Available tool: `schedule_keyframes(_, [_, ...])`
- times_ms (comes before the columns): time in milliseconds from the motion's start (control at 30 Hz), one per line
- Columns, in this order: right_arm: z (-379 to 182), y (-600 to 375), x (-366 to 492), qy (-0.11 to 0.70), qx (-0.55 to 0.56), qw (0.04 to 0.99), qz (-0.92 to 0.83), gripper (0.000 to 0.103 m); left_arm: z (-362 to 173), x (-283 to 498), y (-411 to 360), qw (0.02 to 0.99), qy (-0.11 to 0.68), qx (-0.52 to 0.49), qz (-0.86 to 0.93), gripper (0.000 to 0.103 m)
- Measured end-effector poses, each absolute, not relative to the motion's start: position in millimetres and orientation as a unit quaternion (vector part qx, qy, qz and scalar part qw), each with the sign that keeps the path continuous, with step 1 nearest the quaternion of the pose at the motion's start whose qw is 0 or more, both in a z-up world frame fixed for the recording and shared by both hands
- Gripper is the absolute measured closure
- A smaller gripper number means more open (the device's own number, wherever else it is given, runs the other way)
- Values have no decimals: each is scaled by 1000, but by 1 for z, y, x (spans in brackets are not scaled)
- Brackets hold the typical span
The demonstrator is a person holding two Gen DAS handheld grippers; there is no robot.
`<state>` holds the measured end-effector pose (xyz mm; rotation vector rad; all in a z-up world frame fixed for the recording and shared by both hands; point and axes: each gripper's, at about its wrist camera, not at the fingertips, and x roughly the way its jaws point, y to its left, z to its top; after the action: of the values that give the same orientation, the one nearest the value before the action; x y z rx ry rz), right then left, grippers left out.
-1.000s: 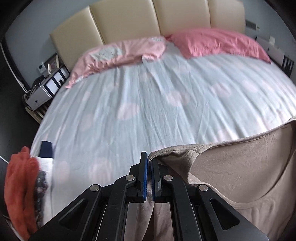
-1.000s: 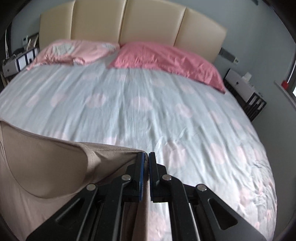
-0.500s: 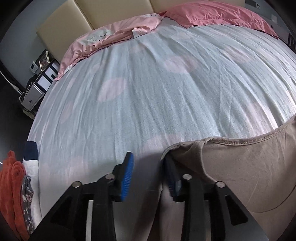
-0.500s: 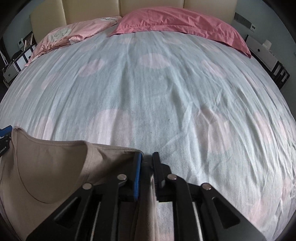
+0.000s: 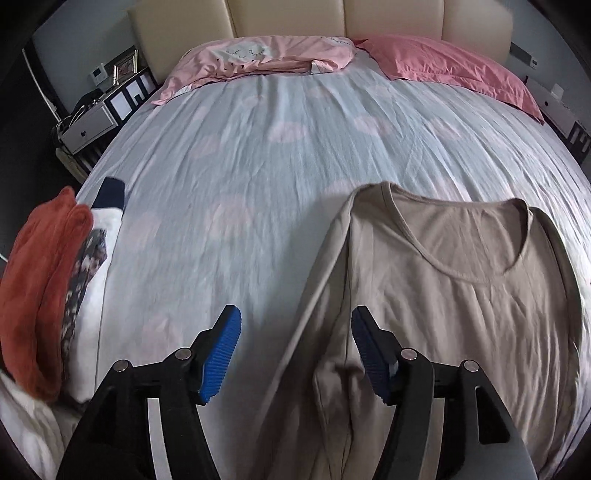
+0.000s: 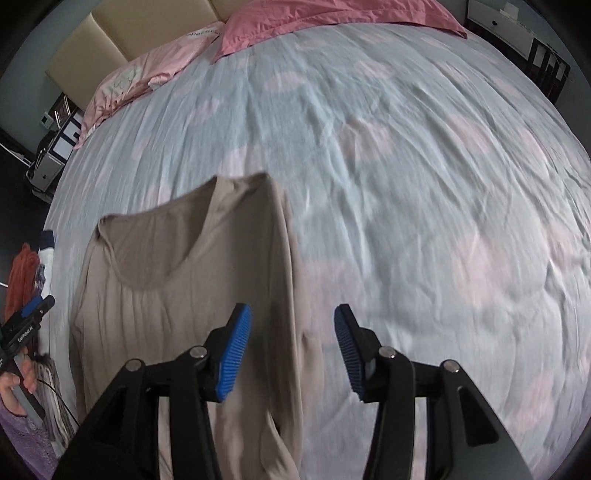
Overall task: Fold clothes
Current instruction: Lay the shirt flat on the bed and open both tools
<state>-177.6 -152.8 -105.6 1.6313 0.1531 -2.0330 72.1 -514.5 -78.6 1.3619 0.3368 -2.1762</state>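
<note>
A beige long-sleeved top (image 5: 454, 295) lies flat on the bed, neckline toward the headboard; it also shows in the right wrist view (image 6: 177, 302). My left gripper (image 5: 295, 350) is open and empty above the top's left sleeve and side edge. My right gripper (image 6: 291, 354) is open and empty above the top's right side edge. The left gripper also appears small at the left edge of the right wrist view (image 6: 35, 308).
The bed has a pale blue sheet with pink blotches (image 5: 258, 166) and two pink pillows (image 5: 266, 55) (image 5: 443, 62) at the headboard. A pile of clothes, orange, white and patterned (image 5: 48, 291), sits at the bed's left edge. Nightstands (image 5: 92, 118) (image 6: 517, 33) flank the bed.
Both grippers have opened and let go of the top's shoulders. The top now lies flat on the bed and both grippers have pulled back from it.
</note>
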Motion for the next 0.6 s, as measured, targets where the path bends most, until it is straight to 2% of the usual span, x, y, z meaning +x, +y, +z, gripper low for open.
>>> schedule_keyframes(267, [-118,-69,-79,23,650,233,-723,69,-69,182,-464,272,186,497,-803,39])
schedule_keyframes(467, [-150,-33,-35,-53,705,209,-676,70,-78,217,-440,264,192,495,-805,39])
schedule_keyframes(600, [-166,-36,-15,-50,722,201,-660,72,-83,225,-435,256,196,498,-805,39])
